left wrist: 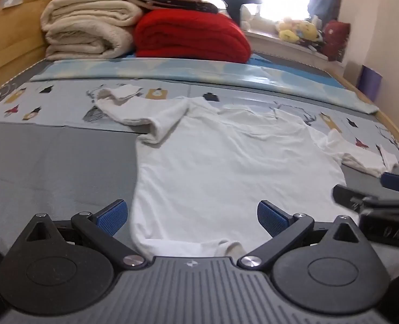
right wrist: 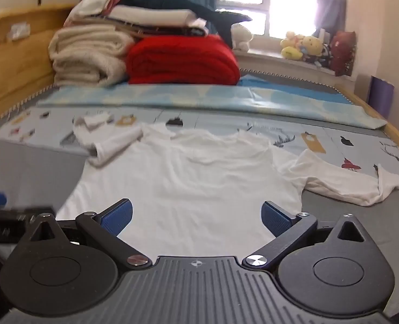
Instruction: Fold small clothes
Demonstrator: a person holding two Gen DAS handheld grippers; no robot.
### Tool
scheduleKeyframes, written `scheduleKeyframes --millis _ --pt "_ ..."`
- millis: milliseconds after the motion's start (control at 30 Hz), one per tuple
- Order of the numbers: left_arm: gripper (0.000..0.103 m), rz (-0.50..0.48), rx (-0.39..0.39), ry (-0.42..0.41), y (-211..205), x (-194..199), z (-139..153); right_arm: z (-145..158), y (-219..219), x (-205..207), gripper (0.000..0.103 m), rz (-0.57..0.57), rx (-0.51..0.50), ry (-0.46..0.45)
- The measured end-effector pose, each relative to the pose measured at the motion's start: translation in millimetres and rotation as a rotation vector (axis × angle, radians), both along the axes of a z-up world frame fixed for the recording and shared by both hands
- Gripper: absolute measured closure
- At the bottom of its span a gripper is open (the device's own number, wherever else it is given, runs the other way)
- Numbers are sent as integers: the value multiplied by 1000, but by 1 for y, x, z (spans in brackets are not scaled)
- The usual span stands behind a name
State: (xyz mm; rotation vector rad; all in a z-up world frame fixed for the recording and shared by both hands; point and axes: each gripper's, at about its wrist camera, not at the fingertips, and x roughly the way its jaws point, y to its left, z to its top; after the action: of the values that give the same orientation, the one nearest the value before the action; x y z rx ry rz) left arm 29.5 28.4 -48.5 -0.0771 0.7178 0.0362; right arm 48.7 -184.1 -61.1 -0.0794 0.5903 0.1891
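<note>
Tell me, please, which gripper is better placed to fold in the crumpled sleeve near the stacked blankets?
Probably the left gripper: open, it sits at the white shirt hem on that sleeve's side.

White long-sleeved shirt [left wrist: 226, 162] lies spread flat on the bed, unfolded, hem toward both cameras, neckline at the far end. Body mostly smooth with light wrinkles near the chest. One sleeve doubled back and bunched at the far left; the other trails out right, cuff crumpled. Fabric looks like thin knit, though blur hinders certainty.
</note>
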Motion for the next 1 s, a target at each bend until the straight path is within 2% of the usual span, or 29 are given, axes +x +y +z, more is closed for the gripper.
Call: scheduleKeyframes --millis 133,267,400,1000 --pt "1 -27 4 -3 -13 3 -4 2 2 -9 7 17 -29 3" --pt "1 -37 -45 34 -12 13 -10 4 0 -15 7 19 -27 -16" --pt "1 -40 -29 48 -15 15 -12 -7 -3 -12 7 0 -69 10" --pt "1 -53 -21 79 -17 16 -23 -15 -4 -4 7 -16 -50 54"
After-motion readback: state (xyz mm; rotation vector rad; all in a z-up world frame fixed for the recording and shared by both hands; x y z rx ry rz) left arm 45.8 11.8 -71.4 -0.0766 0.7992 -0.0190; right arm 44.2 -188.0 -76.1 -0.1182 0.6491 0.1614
